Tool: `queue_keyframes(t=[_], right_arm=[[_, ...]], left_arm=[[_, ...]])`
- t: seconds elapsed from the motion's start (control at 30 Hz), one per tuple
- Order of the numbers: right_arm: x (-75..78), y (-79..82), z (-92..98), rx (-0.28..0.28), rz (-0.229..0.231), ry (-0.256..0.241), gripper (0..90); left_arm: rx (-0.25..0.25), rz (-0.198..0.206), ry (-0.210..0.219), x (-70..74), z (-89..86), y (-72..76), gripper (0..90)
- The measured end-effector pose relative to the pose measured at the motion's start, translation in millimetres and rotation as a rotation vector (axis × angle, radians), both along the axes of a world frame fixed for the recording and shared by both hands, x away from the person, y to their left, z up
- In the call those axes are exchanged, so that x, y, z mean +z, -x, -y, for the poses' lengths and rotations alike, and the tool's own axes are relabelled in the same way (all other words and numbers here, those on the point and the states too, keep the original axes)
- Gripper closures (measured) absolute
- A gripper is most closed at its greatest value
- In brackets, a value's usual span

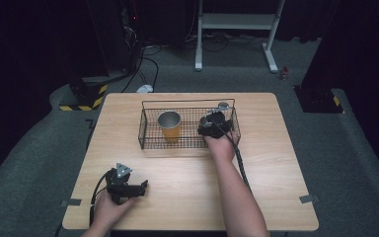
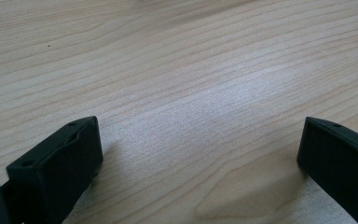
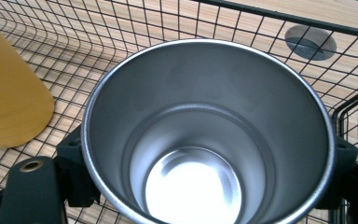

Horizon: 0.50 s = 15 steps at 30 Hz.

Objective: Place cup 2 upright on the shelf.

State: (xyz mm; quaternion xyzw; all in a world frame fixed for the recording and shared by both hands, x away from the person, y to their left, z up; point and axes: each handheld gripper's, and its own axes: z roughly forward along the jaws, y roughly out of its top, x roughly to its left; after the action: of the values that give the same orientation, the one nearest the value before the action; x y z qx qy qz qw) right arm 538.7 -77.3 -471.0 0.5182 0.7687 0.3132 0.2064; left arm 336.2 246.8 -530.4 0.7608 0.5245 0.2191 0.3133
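While the left gripper (image 1: pixel 143 186) rests open-jawed on the table (image 1: pixel 187 173) near its front left corner, the right gripper (image 1: pixel 210 123) clamps a steel cup (image 3: pixel 205 135) at the basket's (image 1: pixel 145 126) right end; a yellow cup (image 1: pixel 170 126) stands mid-basket.

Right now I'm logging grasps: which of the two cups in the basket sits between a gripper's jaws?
The bare steel cup at the basket's right end, clasped by the right gripper; the yellow cup stands free.

Black left tongs (image 1: pixel 144 184) with grey three-cornered plate (screw holes in blocky jaws), black right tongs (image 1: pixel 212 120), braided black cable (image 1: pixel 240 160), bare forearms
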Motion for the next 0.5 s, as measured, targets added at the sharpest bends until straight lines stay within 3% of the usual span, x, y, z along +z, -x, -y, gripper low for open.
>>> queue_keyframes(t=[0.5], right_arm=[[1.2,-0.5,1.5,0.017,-0.013,0.008,14.9]], left_arm=[[0.002,-0.001,0.002,0.0,0.2,0.1,0.3]])
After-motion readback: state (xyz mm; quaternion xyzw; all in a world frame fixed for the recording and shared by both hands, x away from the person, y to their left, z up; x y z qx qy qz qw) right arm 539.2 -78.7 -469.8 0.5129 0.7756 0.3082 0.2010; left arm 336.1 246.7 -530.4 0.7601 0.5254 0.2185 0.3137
